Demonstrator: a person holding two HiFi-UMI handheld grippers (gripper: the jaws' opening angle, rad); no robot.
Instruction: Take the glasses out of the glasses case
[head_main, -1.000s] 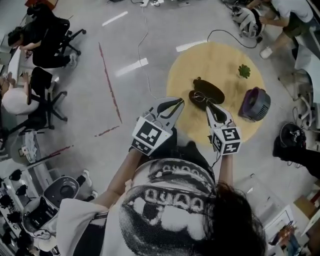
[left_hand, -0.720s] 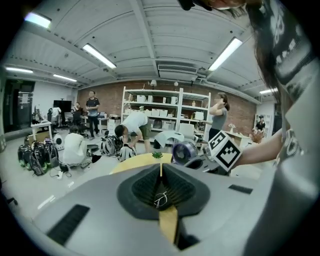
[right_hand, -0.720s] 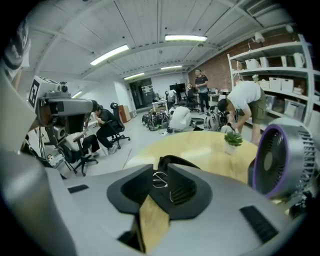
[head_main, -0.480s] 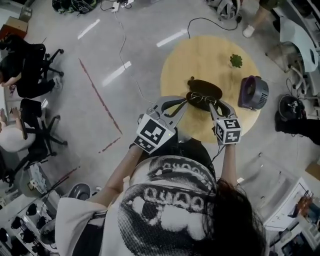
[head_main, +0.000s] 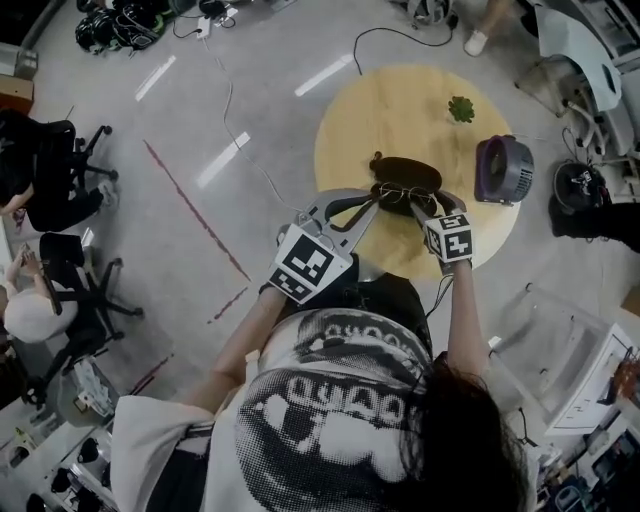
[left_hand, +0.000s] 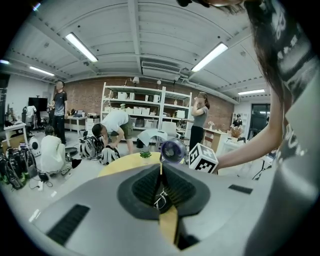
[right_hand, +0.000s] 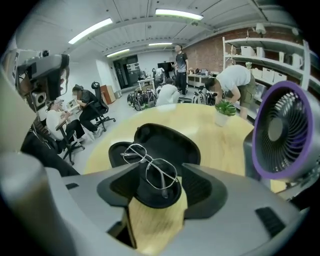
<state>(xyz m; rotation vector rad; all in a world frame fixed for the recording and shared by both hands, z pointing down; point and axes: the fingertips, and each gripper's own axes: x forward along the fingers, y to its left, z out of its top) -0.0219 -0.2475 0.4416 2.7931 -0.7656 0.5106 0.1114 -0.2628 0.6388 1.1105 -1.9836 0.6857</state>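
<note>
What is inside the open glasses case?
Thin wire-framed glasses rest in the near half of the black case; its open lid holds nothing. The right hand-held gripper, jaws just opening around that half, hides its sides.

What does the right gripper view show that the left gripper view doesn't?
Only the right gripper view: the whole glasses lying on the open glasses case, between the right tongs, whose jaws have just been opening and stand apart. Only the left gripper view: the right gripper's marker cube, a forearm beside it, and just a scrap of wire frame in the gap of the shut left tongs. Both: the yellow table, purple fan and small plant.
</note>
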